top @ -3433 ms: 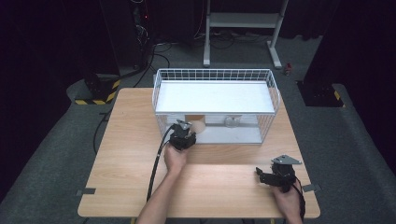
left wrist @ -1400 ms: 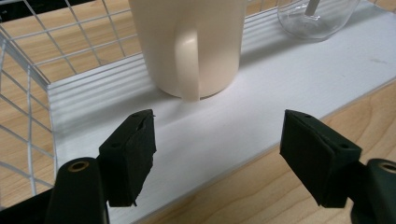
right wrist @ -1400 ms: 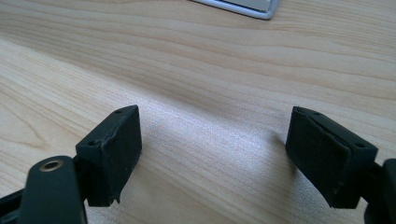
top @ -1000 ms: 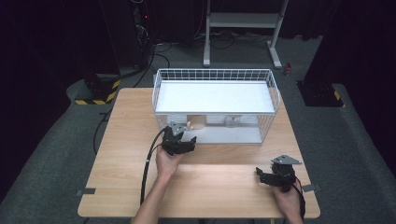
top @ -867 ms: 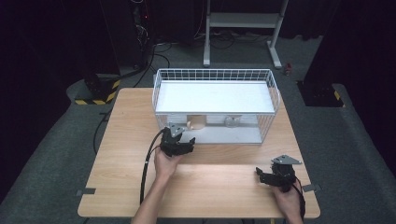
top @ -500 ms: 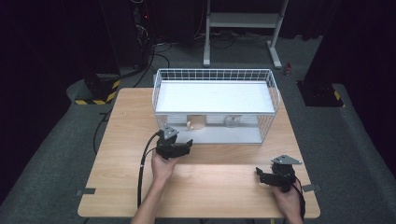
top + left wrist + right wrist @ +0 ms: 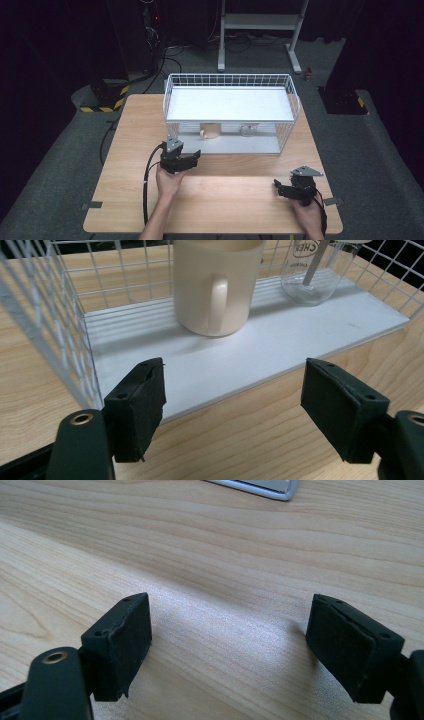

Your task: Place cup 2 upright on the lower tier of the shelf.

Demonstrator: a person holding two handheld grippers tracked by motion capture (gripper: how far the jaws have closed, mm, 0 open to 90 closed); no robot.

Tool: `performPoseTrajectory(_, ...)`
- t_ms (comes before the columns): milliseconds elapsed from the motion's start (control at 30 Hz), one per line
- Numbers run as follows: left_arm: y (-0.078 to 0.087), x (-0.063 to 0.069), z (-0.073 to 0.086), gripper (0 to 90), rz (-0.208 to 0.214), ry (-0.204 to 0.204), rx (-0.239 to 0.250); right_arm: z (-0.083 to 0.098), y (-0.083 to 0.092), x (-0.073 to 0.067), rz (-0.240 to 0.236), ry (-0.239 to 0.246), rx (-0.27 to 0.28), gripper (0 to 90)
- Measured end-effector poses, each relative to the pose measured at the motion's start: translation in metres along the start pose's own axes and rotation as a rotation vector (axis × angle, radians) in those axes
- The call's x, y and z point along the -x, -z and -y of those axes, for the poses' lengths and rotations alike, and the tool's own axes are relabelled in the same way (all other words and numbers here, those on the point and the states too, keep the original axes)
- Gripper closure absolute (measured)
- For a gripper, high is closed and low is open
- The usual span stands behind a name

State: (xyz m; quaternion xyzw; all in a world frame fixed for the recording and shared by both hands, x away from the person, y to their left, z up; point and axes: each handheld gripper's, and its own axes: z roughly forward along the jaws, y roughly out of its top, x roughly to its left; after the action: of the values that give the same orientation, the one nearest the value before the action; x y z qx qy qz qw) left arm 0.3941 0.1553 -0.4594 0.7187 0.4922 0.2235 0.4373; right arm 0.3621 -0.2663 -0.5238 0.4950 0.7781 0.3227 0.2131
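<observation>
High view puts the left gripper (image 7: 186,161) on the table (image 7: 125,150) just in front of the wire rack (image 7: 292,95), near the rack's front left corner. The mug (image 7: 211,131) stands on the rack's lower shelf, near the shelf's front edge and left of its middle, with a glass jar (image 7: 246,131) to its right, apart from it.

Left gripper view shows the jaws well apart with nothing between them. The mug (image 7: 217,285) sits upright beyond them, its handle turned toward the camera. The jar (image 7: 310,272) holds what looks like a spoon. Only the white shelf (image 7: 260,345) and the table edge lie under the pads.

The right gripper (image 7: 289,189) rests near the table's front right corner. Its jaws stand wide over bare wood, holding nothing.

The step in hand seems to be the left hand's withdrawal from the rack, with the mug set down and free. To do it well:
- Draw straight back along the line of entry, keeping the jaws level so neither pad (image 7: 140,407) catches the shelf's front edge.
- Stay clear of the wire wall on the left, which stands close to the left pad.
- Keep the jaws as wide as they are, so the handle cannot be clipped.
- Keep the cable away from the rack's corner.
</observation>
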Motion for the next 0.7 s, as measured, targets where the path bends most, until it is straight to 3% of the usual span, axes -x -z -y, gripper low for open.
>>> performPoseTrajectory(700, 0.024, -0.011, 0.008, 26.5, -0.042, 0.027, 0.007, 0.000, 0.000, 0.000, 0.000, -0.001, 0.000, 18.3)
